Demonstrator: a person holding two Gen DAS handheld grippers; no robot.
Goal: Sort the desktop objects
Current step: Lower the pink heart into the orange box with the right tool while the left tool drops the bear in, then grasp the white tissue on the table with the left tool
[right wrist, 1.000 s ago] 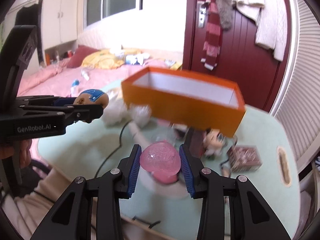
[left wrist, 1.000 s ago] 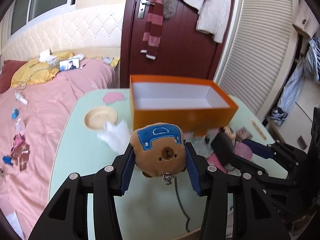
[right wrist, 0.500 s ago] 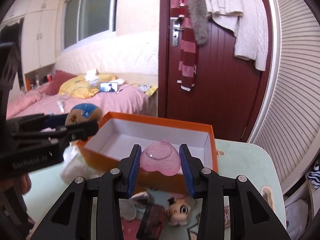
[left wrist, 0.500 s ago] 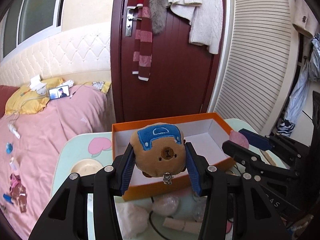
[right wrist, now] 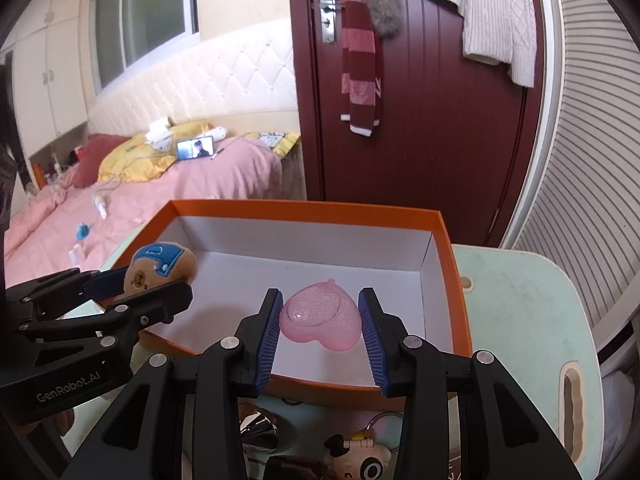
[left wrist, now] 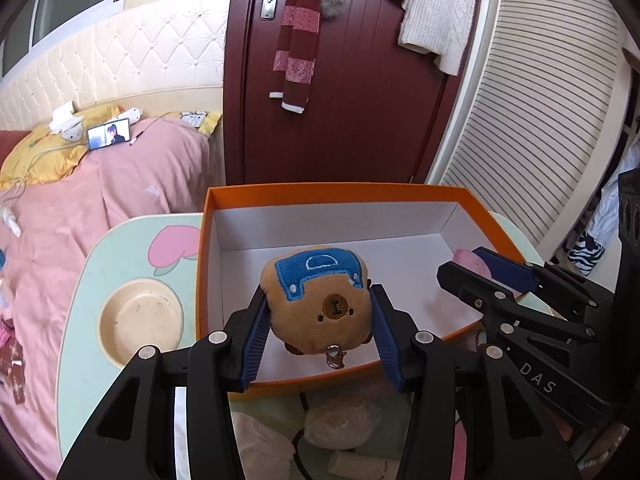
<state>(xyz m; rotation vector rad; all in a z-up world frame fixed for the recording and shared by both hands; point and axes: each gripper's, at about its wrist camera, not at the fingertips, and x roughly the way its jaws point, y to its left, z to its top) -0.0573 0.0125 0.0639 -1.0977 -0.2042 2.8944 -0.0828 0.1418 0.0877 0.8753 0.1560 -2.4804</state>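
Observation:
My left gripper [left wrist: 319, 316] is shut on a brown plush bear head with a blue cap [left wrist: 320, 304] and holds it over the near left part of the orange box [left wrist: 204, 264]. My right gripper [right wrist: 320, 320] is shut on a clear pink heart-shaped case [right wrist: 320, 316] and holds it over the box's white floor [right wrist: 304, 276] near the front wall. The left gripper with the bear [right wrist: 158, 266] shows at the box's left rim in the right wrist view. The right gripper [left wrist: 492, 272] shows at the box's right side in the left wrist view. The box holds nothing else.
The box stands on a mint-green table [left wrist: 120, 248] with a cream bowl [left wrist: 140, 322] to its left. In front of the box lie wrapped lumps [left wrist: 340, 424], a black cable, a cow figurine [right wrist: 360, 456] and a shiny item [right wrist: 260, 428]. A pink bed [left wrist: 80, 200] lies left.
Both grippers have risen from the table clutter and moved forward over the open orange box, each still holding its object. The box now sits below the fingers.

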